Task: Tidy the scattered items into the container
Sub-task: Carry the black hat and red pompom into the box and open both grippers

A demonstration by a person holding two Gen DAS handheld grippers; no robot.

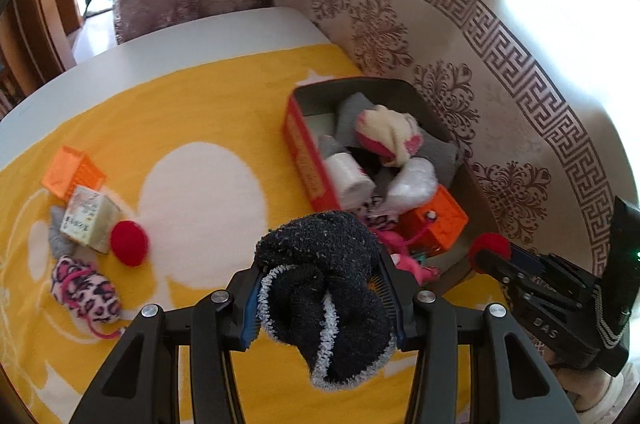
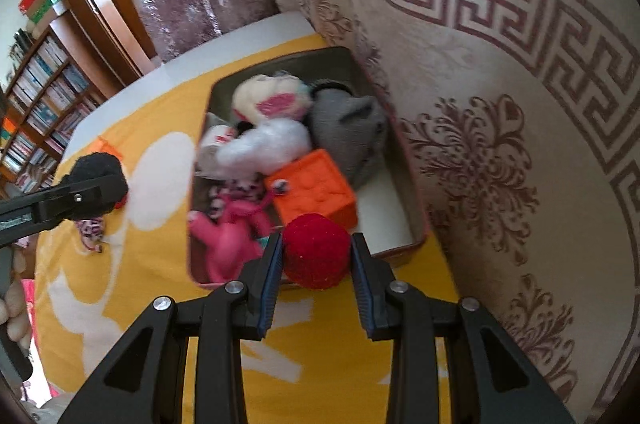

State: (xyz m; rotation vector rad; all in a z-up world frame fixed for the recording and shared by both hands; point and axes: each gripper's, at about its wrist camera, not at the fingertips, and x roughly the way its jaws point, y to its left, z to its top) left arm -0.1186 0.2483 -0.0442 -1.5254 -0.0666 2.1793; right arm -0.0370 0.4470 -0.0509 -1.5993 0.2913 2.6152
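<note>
Black sock bundle pinched in left jaws, red ball pinched in right jaws, both beside the box

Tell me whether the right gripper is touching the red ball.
Touching. The right wrist view shows the right gripper with both pads pressed against the red ball's sides.

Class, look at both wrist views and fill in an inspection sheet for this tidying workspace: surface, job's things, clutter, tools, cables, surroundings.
Surface: yellow and white blanket over a white table.
Job's things: red-sided rectangular box, already crowded with soft items; orange plastic basket, cream carton, red pompom, pink leopard-print plush lying outside it.
Clutter: nothing seen.
Tools: left tool grips a black fuzzy sock; right tool grips a red fuzzy ball.
Cables: nothing seen.
Surroundings: patterned beige curtain, wooden bookshelf.
</note>
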